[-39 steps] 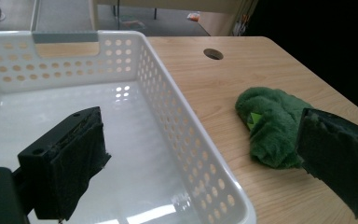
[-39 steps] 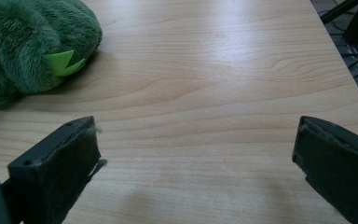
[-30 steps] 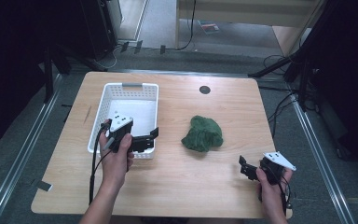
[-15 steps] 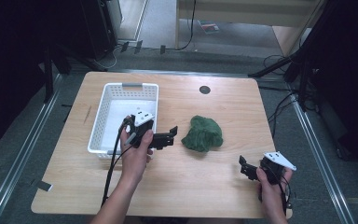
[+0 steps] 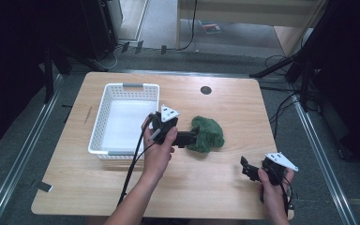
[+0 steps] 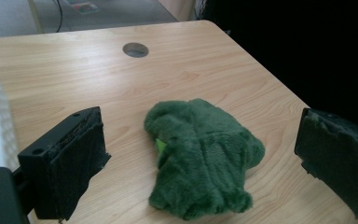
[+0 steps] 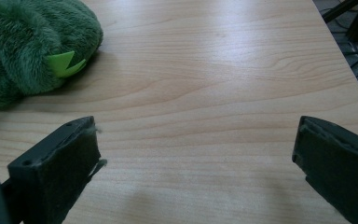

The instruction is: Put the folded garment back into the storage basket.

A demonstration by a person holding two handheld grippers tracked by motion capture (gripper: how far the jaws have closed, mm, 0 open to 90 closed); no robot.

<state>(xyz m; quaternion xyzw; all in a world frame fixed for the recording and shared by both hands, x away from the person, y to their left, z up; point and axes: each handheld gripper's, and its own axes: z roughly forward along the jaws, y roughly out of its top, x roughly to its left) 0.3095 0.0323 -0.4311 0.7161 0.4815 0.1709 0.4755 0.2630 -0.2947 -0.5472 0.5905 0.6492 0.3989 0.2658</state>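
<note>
A wooden desk (image 5: 122,187) carries a white basket (image 5: 122,117) at its left. Right of the basket lies a green plush toy (image 5: 208,135), crumpled on the desk's middle. The left tool (image 5: 192,138) sits just at the toy's left edge, jaws spread wide. The right tool (image 5: 246,168) hovers near the desk's front right corner, jaws spread too.

Table (image 5: 225,187) seen as pale wood w/ smooth, faintly glossy grain; green toy (image 6: 205,154) as fuzzy plush cloth; basket (image 5: 103,117) as white slatted plastic; gripper pads (image 6: 81,163) as matt, rough-edged black.
</note>
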